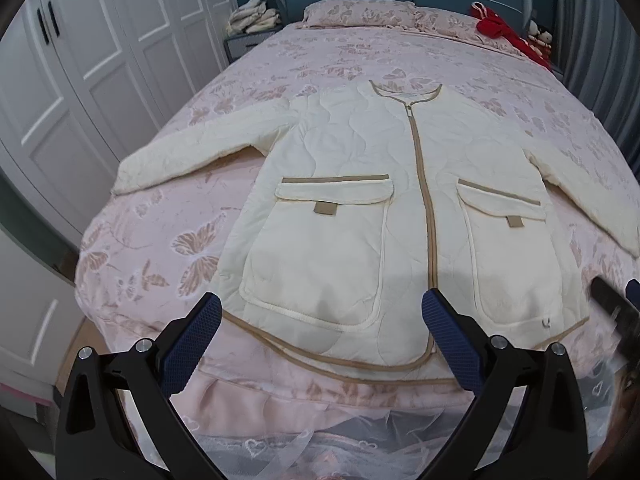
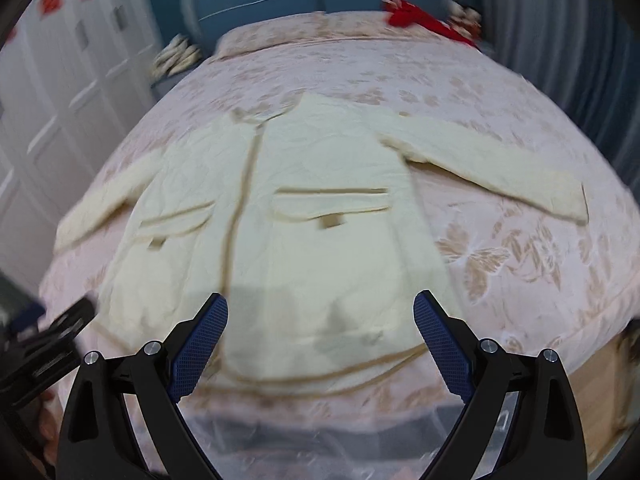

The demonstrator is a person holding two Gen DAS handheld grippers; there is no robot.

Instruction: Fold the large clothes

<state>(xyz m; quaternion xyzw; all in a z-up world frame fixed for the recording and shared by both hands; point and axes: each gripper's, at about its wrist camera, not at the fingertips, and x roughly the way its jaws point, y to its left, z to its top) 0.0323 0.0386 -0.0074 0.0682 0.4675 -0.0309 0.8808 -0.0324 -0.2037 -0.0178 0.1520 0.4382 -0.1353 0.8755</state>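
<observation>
- The cream quilted jacket [image 1: 360, 184] lies flat and face up on the bed [image 1: 168, 240], zipped, with the collar toward 12 o'clock and the hem toward 6 o'clock, near the foot edge.
- Both sleeves are spread out, one toward 9 o'clock and one toward 3 o'clock; two flap pockets with tan trim sit on the front.
- The left gripper [image 1: 326, 308] has its fingers wide apart; they hold nothing and frame the hem and the left pocket. Whether they touch the cloth I cannot tell.
- The right gripper [image 2: 320, 308] also has its fingers wide apart and empty, above the hem of the jacket [image 2: 320, 208].
- The left wrist view is sharp and shows the zipper pull, the white wardrobe [image 1: 80, 80] at 10 o'clock and the red toy [image 1: 496, 28] at 1 o'clock.
- The right wrist view is blurred, but shows the whole right sleeve to its cuff at 3 o'clock.
</observation>
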